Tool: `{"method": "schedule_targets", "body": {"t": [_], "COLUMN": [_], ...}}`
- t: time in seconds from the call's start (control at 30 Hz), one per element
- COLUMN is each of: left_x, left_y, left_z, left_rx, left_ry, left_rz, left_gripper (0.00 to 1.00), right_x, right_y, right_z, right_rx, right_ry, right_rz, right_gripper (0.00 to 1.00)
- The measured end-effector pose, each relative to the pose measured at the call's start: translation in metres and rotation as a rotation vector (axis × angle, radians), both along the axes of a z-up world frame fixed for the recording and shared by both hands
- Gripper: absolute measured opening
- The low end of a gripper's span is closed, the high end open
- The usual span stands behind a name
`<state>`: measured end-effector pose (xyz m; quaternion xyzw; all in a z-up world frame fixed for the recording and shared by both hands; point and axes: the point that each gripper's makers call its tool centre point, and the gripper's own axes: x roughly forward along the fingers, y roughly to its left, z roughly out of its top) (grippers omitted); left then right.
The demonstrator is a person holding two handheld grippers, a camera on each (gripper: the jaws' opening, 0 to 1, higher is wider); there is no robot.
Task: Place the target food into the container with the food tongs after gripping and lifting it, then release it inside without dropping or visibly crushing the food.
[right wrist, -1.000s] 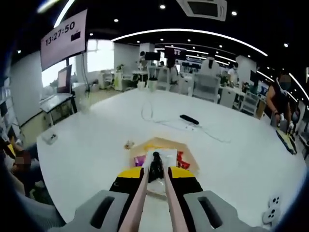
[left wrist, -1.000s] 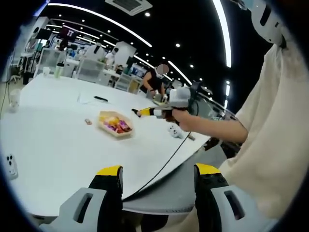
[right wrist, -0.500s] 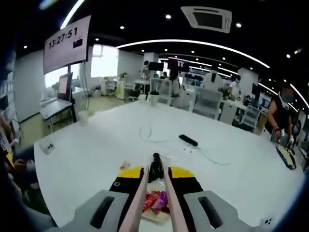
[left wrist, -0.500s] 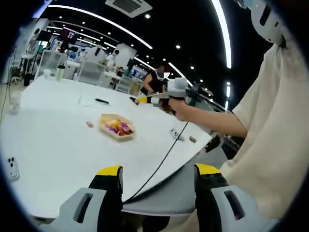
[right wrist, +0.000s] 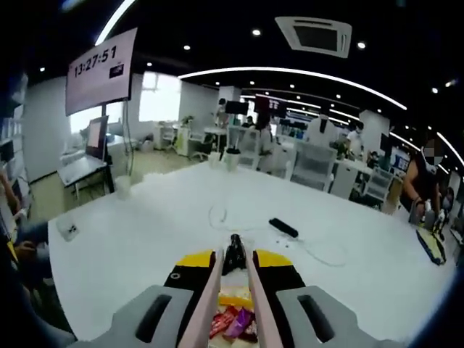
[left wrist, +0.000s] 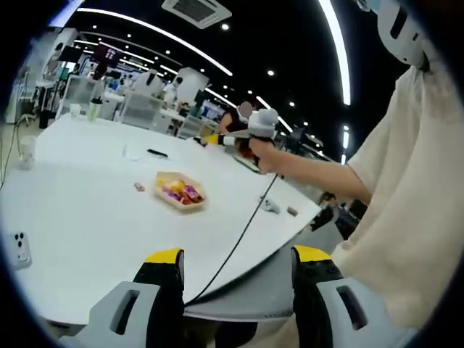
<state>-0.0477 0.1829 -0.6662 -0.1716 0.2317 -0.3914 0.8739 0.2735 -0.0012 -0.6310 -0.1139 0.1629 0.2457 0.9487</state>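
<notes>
- The right gripper (right wrist: 232, 272) is squeezing the pink food tongs (right wrist: 232, 290) together, their dark tips seemingly pinching nothing.
- It's hovering high above the container (left wrist: 179, 191) of bright wrapped food (right wrist: 232, 321) on the white counter (left wrist: 80, 217), arm stretched out.
- The left gripper (left wrist: 235, 261) is idling, jaws apart, near the counter's edge.

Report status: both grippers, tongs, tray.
Left gripper open, empty, low at the table edge. Right gripper shut on food tongs, raised above the tray of wrapped snacks. Whether the tongs hold food: cannot tell. Nothing in the way.
</notes>
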Motion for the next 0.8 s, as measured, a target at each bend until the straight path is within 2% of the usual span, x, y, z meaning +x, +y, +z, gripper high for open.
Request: {"method": "schedule_targets", "body": {"t": [0.3, 0.53, 0.8], "left_x": [0.000, 0.000, 0.001], "left_y": [0.004, 0.003, 0.003], "left_z": [-0.002, -0.002, -0.001], "left_rx": [-0.004, -0.007, -0.012], "left_ry": [0.004, 0.004, -0.003], "left_rz": [0.013, 0.012, 0.013], "left_gripper": [0.59, 0.59, 0.59], "right_x": [0.014, 0.015, 0.009], "right_y": [-0.008, -0.014, -0.011], "right_z": [-0.002, -0.001, 0.001], "right_rx": [0.008, 0.016, 0.047], "right_ry": [-0.009, -0.007, 0.008], "right_rz": [-0.007, -0.019, -0.023], "right_gripper": [0.18, 0.18, 0.23]}}
